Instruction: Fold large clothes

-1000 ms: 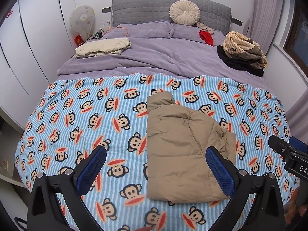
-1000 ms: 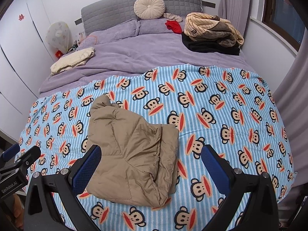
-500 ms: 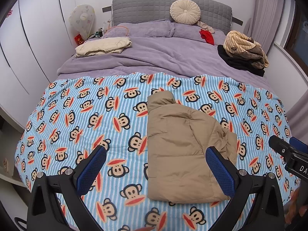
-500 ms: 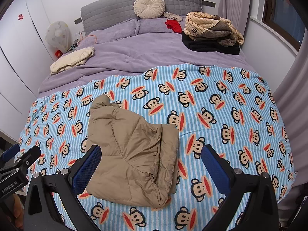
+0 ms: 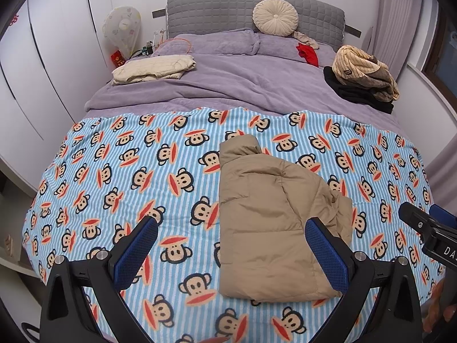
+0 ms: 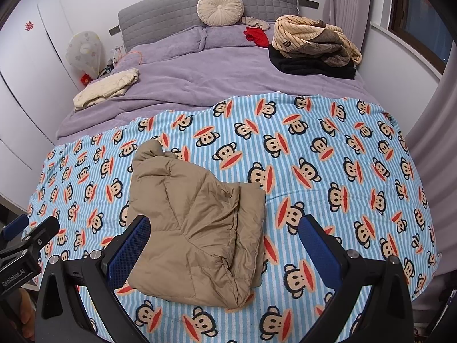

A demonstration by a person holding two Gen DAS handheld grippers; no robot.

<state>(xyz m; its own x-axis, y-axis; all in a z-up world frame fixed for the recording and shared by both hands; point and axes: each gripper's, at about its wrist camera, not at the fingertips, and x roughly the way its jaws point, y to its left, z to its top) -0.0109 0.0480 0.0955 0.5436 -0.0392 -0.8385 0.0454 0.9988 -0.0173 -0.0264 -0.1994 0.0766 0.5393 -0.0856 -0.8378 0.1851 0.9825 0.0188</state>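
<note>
1. Tan and puffy, the padded jacket (image 5: 271, 223) lies folded into a rough rectangle on the monkey-print blanket (image 5: 137, 177), its collar end pointing toward the headboard (image 5: 222, 8).
2. From where I stand, the left tongs (image 5: 231, 250) hang above the foot of the bed, spread wide and holding nothing; the right blue pad (image 5: 325, 250) shows in front of the jacket's lower right part.
3. The right tongs (image 6: 225, 247) hover alongside, likewise released, with the jacket lying between and below the two fingers.
4. Farther up, on the purple duvet (image 6: 217, 71), a cream folded garment (image 6: 105, 87) sits at the left side.
5. A striped beige and brown heap (image 6: 311, 43) rests on black clothing (image 6: 311, 67) at the right side.
6. A round cream cushion (image 5: 275, 15) leans against the headboard, a red cloth (image 5: 307, 54) lying near it.
</note>
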